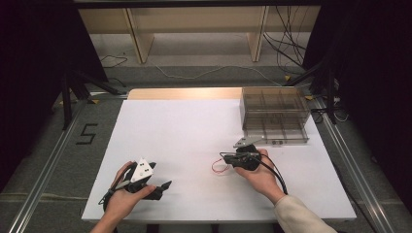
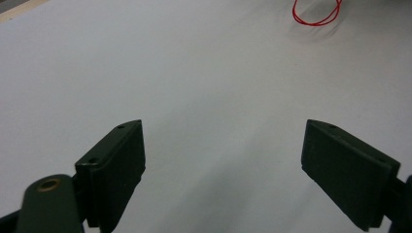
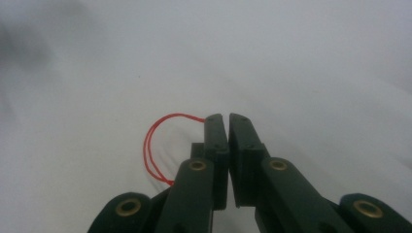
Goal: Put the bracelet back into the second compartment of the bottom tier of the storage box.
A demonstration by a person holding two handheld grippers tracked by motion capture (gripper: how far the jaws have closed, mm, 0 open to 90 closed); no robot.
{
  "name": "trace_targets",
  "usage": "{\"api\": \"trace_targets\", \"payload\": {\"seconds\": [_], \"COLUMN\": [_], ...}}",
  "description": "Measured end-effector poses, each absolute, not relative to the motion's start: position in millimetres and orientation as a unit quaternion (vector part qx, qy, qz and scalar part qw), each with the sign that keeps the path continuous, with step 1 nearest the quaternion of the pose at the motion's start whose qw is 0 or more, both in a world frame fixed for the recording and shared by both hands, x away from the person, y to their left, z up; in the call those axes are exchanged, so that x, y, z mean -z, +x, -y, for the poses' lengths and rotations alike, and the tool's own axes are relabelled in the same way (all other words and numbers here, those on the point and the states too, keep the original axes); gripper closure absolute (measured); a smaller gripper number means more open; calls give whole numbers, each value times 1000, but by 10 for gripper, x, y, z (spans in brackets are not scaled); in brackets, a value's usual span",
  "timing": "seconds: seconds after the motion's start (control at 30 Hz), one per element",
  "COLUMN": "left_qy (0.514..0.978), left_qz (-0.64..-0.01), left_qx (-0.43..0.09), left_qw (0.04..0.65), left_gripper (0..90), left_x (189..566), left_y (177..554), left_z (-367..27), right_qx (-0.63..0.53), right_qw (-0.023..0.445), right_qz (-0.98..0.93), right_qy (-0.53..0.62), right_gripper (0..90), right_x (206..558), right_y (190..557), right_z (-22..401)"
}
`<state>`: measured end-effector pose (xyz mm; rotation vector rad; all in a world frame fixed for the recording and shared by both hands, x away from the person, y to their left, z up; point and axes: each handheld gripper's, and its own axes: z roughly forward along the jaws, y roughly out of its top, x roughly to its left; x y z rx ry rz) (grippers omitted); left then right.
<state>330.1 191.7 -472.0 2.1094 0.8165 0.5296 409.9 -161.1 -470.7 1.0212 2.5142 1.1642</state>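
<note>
Right tool [image 1: 232, 160]: my jaws are together, pinched on the red wire [image 1: 219, 167]; in the right gripper view [image 3: 228, 119] the pads meet with barely a slit between them, and the wire leaves their left side.
Left tool [image 1: 163, 187]: my jaws stand wide apart with nothing between them; in the left gripper view [image 2: 223, 145] there is bare white surface between the two pads.
Red wire, place: near the middle of the white surface [image 1: 184, 136], just left of my right tool's tip, well apart from my left tool.
Red wire, shape and axis: a thin loop of doubled strands. In the right gripper view [image 3: 158, 145] its long axis runs roughly alongside my jaws, bulging out to their left; one end is at the jaw tips, the other runs back under the jaw arm.
Right hand [image 1: 260, 177]: grips the tool body, tool pointing left across the surface.
Clear box [image 1: 274, 114]: at the far right of the surface, with compartments inside; seen from the high view.
Left gripper view extra: the wire [image 2: 316, 12] at the top edge, its upper part cut off, with a soft shadow beneath it.
Cannot tell: whether the loop rests on the surface or hangs just above it.
</note>
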Motion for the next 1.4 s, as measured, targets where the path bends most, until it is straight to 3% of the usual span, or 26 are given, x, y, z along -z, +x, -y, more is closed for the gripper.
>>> {"api": "trace_targets", "payload": {"seconds": [1.4], "left_qy": [828], "left_qz": [-332], "left_qx": [-218], "left_qw": [395], "left_gripper": [158], "left_x": [4722], "left_y": [3303], "left_z": [-1923], "right_qx": [-411], "right_qw": [118], "right_qz": [-827], "right_qy": [366], "right_gripper": [875], "right_x": [4504], "right_y": [4101], "right_z": [1851]}}
